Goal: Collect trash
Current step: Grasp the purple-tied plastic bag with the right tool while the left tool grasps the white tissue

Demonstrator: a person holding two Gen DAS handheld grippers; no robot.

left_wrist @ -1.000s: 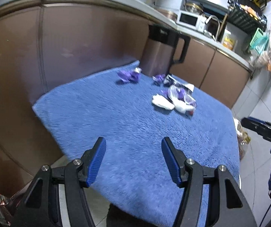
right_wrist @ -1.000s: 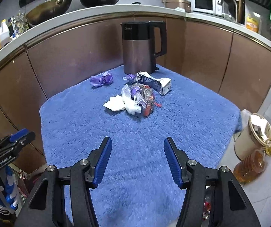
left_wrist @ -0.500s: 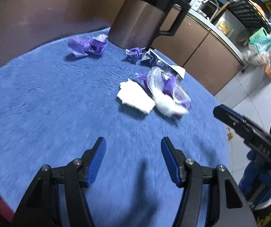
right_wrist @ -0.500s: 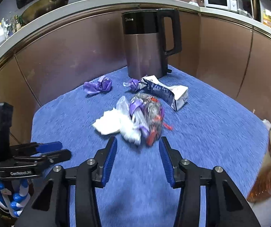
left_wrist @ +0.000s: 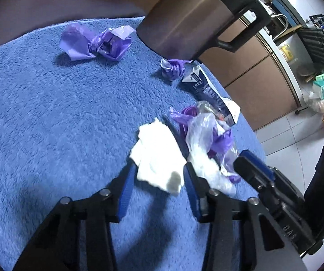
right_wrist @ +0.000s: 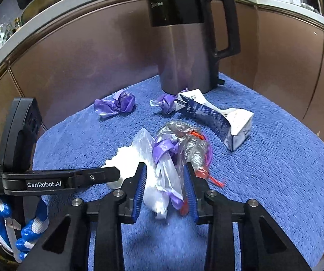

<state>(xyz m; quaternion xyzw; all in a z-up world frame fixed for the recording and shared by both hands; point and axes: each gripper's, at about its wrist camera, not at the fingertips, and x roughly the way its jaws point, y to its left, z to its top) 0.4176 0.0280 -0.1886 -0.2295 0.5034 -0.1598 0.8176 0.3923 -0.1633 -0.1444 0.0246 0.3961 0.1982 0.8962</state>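
Observation:
A crumpled white tissue (left_wrist: pixel 155 155) lies on the blue towel (left_wrist: pixel 49 124). My left gripper (left_wrist: pixel 159 166) straddles it, jaws closing, with its pads just at the tissue's edges. Beside it sits a knotted bundle of clear and purple plastic bags (right_wrist: pixel 168 153). My right gripper (right_wrist: pixel 164 167) is closing around the bundle, which fills most of the gap. A crumpled purple wrapper (left_wrist: pixel 96 43), a smaller purple wrapper (left_wrist: pixel 173 68) and a flattened blue-and-white carton (right_wrist: pixel 218 119) lie farther back. The right gripper's fingers (left_wrist: pixel 252 164) show in the left wrist view.
A steel and black kettle (right_wrist: pixel 184 45) stands at the back of the towel, close to the small wrapper and the carton. Brown cabinet fronts (right_wrist: pixel 83 52) curve behind it. A gloved hand (right_wrist: pixel 26 230) holds the left gripper. Tiled floor (left_wrist: pixel 297 135) lies beyond the towel's right edge.
Both grippers moved forward and down across the towel to the trash pile. Their jaws narrowed, the left around the tissue, the right around the plastic bundle.

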